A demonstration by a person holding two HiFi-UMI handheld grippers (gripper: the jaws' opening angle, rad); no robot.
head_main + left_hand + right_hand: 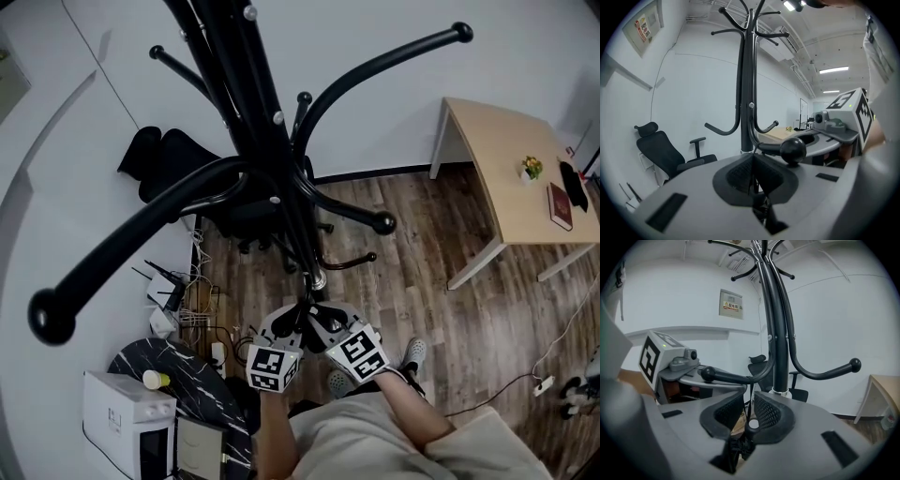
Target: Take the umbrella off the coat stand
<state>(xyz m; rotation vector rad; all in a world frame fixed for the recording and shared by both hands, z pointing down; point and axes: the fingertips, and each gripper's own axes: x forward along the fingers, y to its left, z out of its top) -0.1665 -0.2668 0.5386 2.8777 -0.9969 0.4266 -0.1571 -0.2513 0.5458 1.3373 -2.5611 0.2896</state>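
The black coat stand rises in front of me, its pole close ahead. A thin umbrella strap hangs from a low hook with a ball end. My left gripper is shut on that strap just under the hook, with the dark folded umbrella dangling below its jaws. My right gripper stands open around the same strap from the other side, the umbrella's top sitting low between its pads. In the head view both grippers, left and right, meet at the pole's foot.
A black office chair stands behind the stand by the white wall. A light wooden table is at the right. A white microwave on a dark counter and floor cables are at the left. Other hooks jut overhead.
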